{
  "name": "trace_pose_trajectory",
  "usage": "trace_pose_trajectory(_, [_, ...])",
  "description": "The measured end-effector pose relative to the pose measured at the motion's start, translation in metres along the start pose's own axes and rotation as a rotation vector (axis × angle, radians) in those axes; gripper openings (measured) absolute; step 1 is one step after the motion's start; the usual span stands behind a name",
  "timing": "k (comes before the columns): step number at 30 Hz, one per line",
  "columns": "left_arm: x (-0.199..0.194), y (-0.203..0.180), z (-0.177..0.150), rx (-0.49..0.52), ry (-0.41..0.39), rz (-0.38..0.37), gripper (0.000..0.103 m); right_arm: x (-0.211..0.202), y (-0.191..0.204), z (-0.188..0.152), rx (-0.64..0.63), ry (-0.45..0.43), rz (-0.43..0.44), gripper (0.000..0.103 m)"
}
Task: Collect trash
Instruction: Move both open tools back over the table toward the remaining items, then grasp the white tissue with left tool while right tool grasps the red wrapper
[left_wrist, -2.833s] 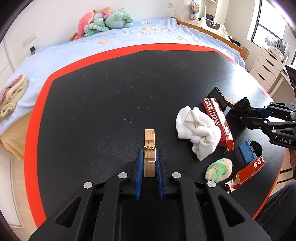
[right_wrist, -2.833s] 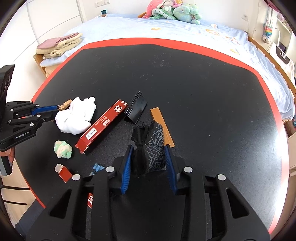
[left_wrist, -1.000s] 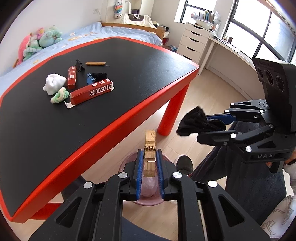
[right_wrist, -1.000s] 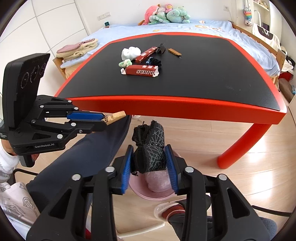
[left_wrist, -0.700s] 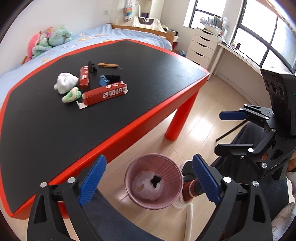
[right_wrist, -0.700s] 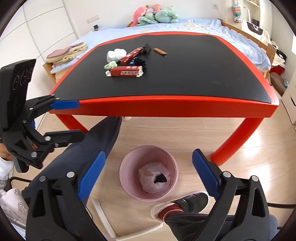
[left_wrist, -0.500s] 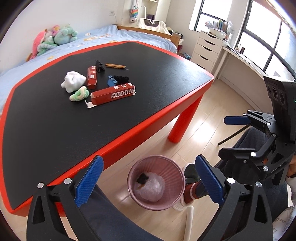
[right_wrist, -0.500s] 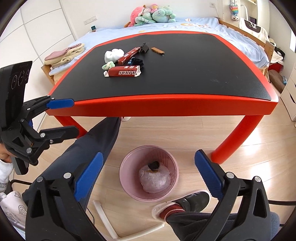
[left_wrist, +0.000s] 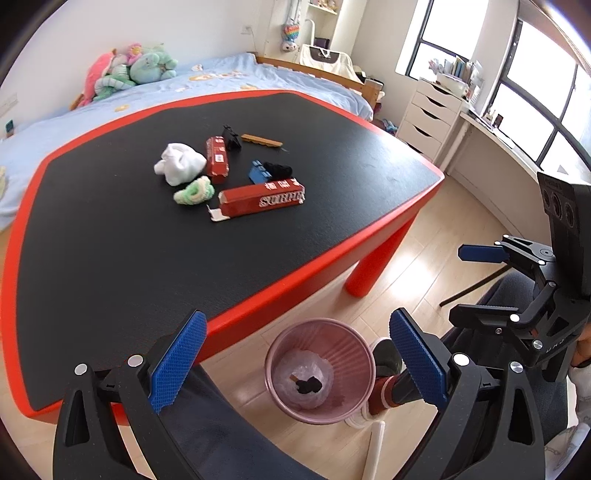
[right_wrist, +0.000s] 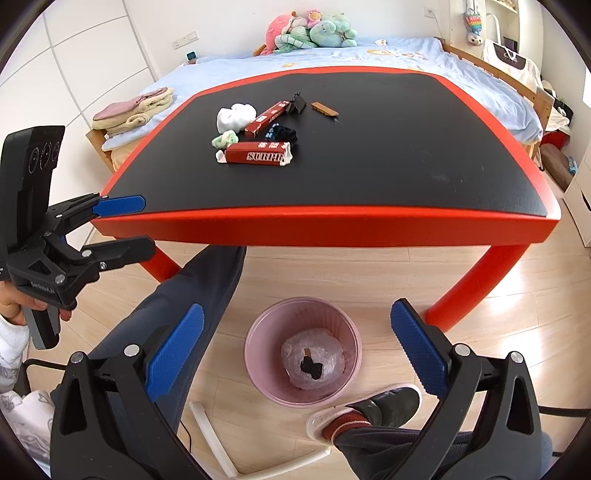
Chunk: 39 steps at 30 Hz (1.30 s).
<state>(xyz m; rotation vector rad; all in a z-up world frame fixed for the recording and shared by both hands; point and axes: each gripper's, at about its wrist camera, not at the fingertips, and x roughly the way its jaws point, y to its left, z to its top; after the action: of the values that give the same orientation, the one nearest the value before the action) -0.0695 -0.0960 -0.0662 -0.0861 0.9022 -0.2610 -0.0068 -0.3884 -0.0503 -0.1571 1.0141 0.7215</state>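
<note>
A pink trash bin (left_wrist: 273, 360) (right_wrist: 255, 354) stands on the floor in front of the table. Inside it lie a black sock (left_wrist: 308, 386) (right_wrist: 312, 367) and a wooden clothespin (right_wrist: 306, 352). My left gripper (left_wrist: 295, 365) is wide open and empty above the bin; it also shows in the right wrist view (right_wrist: 122, 225). My right gripper (right_wrist: 295, 354) is wide open and empty above the bin, and shows in the left wrist view (left_wrist: 480, 280). On the black table (left_wrist: 110, 258) lie a red SURPRISE box (left_wrist: 260, 199) (right_wrist: 258, 157), a second red box (left_wrist: 217, 159), a white cloth (left_wrist: 179, 164), a green ball (left_wrist: 194, 192), a black sock (left_wrist: 279, 170), a blue piece (left_wrist: 257, 171) and a wooden strip (left_wrist: 260, 139).
The red table leg (right_wrist: 469, 284) stands right of the bin. My legs and a slippered foot (right_wrist: 369, 410) are beside the bin. White tubes (right_wrist: 210, 435) lie on the floor. A bed (right_wrist: 369, 51) lies behind the table, drawers (left_wrist: 428, 118) at the right.
Both grippers opened above the bin and dropped the clothespin and the black sock into it. Since then both have drawn slightly back and up.
</note>
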Motion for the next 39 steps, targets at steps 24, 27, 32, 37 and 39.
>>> trace_pose_trajectory(24, [-0.001, 0.071, 0.078, -0.064, -0.076, 0.093, 0.095, 0.024, 0.007, 0.098, -0.184, -0.054, 0.06, 0.099])
trace_pose_trajectory(27, [0.01, 0.079, 0.087, -0.063, -0.062, 0.1, 0.095, 0.036, 0.009, 0.108, -0.213, -0.042, 0.074, 0.099])
trace_pose_trajectory(32, [0.031, 0.093, 0.101, -0.061, -0.036, 0.103, 0.095, 0.061, 0.016, 0.121, -0.283, -0.016, 0.11, 0.099])
trace_pose_trajectory(37, [0.053, 0.107, 0.111, -0.074, -0.011, 0.096, 0.095, 0.085, 0.016, 0.127, -0.301, 0.016, 0.145, 0.089])
trace_pose_trajectory(39, [0.06, 0.112, 0.113, -0.082, -0.004, 0.095, 0.095, 0.095, 0.015, 0.127, -0.301, 0.034, 0.152, 0.08])
